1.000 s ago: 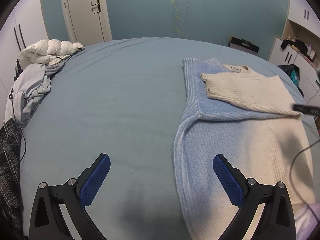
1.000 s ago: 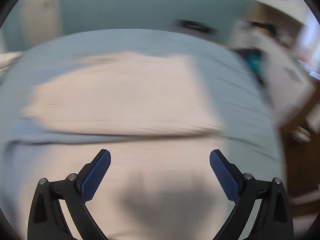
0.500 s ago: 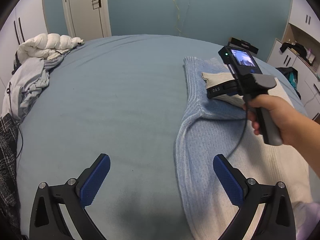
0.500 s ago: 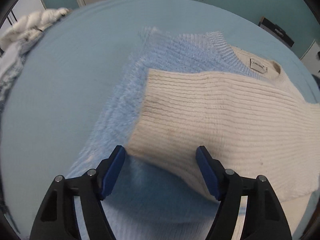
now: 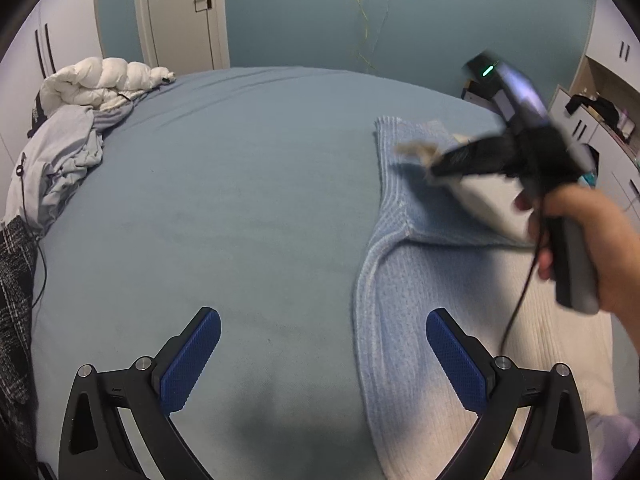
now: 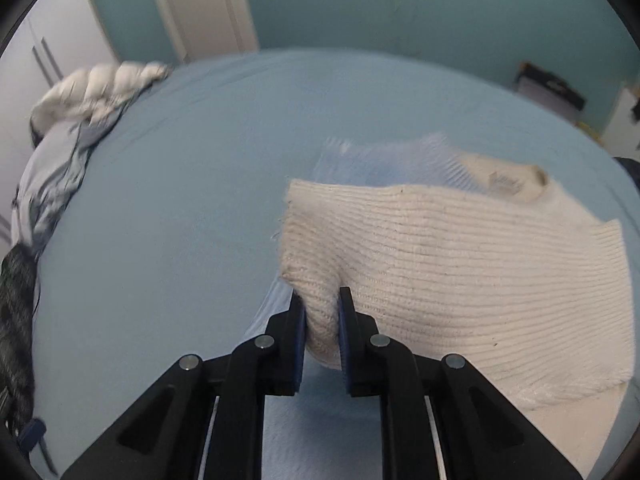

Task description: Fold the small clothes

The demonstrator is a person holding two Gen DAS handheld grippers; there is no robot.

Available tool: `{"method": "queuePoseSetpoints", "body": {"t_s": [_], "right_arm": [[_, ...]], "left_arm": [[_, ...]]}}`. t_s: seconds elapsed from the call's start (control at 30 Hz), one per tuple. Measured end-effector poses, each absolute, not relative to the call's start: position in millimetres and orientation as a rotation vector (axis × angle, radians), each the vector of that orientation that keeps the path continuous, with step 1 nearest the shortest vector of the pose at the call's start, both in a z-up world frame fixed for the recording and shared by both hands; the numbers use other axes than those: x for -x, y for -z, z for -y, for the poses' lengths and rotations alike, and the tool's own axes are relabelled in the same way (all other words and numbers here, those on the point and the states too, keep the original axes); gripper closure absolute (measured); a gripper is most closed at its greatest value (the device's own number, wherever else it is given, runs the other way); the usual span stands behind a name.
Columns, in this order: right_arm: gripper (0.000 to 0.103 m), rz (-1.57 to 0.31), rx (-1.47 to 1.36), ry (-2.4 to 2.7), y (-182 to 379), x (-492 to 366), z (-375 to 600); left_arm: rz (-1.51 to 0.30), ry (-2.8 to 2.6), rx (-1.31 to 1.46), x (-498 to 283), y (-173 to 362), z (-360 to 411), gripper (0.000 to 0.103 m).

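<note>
Sweater: your cream and pale-blue ribbed knit sweater [image 5: 404,280] lies flat on the right half of the light blue bed [image 5: 240,208], its blue side edge running toward you.
Far left: a puffy white quilted jacket [image 5: 100,84] sits at the bed's far left edge, touching a crumpled grey garment [image 5: 60,160] just in front of it; a black-and-white patterned cloth [image 5: 16,272] hangs at the near left border.
Left tool: your left tool [image 5: 320,364] hovers over the bed with its blue-padded jaws spread wide and nothing between them; the left pad [image 5: 192,360] is above bare sheet, the right pad [image 5: 456,364] above the sweater's blue part.
Cream sleeve: the cream ribbed sleeve [image 6: 460,264] is raised off the sweater's body and stretches rightward toward the collar, where a small label shows beside the neck opening.
Right tool: your right tool [image 6: 322,320] has its jaws drawn narrow and clamped on the cuff end of that sleeve, with a fold of knit bunched between the pads.
Right hand: in the left wrist view your right hand [image 5: 580,240] wraps the tool's grey handle, blurred by motion, above the sweater's upper half.
Background: a white door [image 5: 180,12] stands in the teal wall behind the bed; white cabinets [image 5: 612,128] are at far right.
</note>
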State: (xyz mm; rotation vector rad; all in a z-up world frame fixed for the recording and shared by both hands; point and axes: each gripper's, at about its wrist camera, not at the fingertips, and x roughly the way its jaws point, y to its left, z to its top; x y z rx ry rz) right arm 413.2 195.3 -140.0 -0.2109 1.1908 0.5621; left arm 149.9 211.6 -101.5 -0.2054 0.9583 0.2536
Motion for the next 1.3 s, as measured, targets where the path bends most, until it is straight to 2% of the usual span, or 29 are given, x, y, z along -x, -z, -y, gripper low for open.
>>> {"method": "queuePoseSetpoints", "body": {"t_s": [0.07, 0.2, 0.23, 0.3, 0.33, 0.37, 0.43, 0.57, 0.7, 0.73, 0.83, 0.93, 1.07, 1.1, 1.23, 1.3], "right_arm": [[0.065, -1.263, 0.238, -0.57, 163.0, -407.7, -193.8], [0.062, -1.327, -0.057, -0.677, 146.4, -402.6, -151.0], [0.056, -1.312, -0.121, -0.703, 139.8, -406.1, -136.9], [0.03, -1.227, -0.241, -0.698, 121.8, -414.8, -89.1], [0.01, -1.184, -0.258, -0.643, 116.5, -420.5, -67.1], [0.005, -1.121, -0.255, -0.526, 111.1, -429.3, -33.7], [0.004, -1.083, -0.223, -0.363, 116.5, -446.0, 5.9], [0.004, -1.126, -0.063, -0.108, 146.2, -465.5, 67.1], [0.004, -1.331, 0.04, -0.046, 215.5, -468.2, 84.6], [0.001, -1.352, 0.037, -0.053, 226.8, -464.4, 85.8], [0.001, -1.241, -0.089, 0.006, 199.3, -446.2, 89.7], [0.001, -1.164, -0.224, -0.155, 177.7, -419.2, 67.1], [0.001, -1.371, -0.072, -0.207, 217.7, -410.1, 20.9], [0.001, -1.361, -0.062, -0.212, 220.3, -408.1, 19.4], [0.001, -1.347, -0.269, -0.159, 183.3, -400.7, 51.5], [0.001, -1.303, -0.374, -0.203, 146.6, -381.2, 72.8]], "left_arm": [[-0.967, -0.254, 0.191, -150.4, 103.6, -209.0, 0.0], [-0.97, -0.241, 0.195, -150.7, 103.2, -207.6, 0.0], [-0.97, -0.24, 0.198, -150.8, 102.9, -207.8, 0.0], [-0.972, -0.235, 0.203, -151.3, 103.1, -207.4, 0.0], [-0.974, -0.233, 0.201, -151.7, 103.3, -206.9, 0.0], [-0.976, -0.235, 0.198, -151.9, 104.0, -205.8, 0.0], [-0.985, -0.234, 0.192, -153.4, 105.8, -204.1, 0.0], [-0.997, -0.235, 0.171, -155.8, 108.6, -200.2, 0.0], [-1.006, -0.232, 0.164, -157.7, 110.1, -199.2, 0.0], [-1.007, -0.231, 0.162, -157.8, 110.2, -199.0, 0.0], [-1.007, -0.233, 0.155, -157.2, 110.2, -198.3, 0.0], [-1.013, -0.224, 0.15, -158.0, 111.5, -196.4, 0.0], [-1.02, -0.22, 0.113, -158.7, 114.0, -190.3, 0.0], [-1.024, -0.214, 0.107, -158.6, 114.9, -188.5, 0.0], [-1.039, -0.181, 0.103, -156.3, 117.0, -182.3, 0.0], [-1.04, -0.164, 0.092, -154.5, 116.3, -178.5, 0.0]]}}
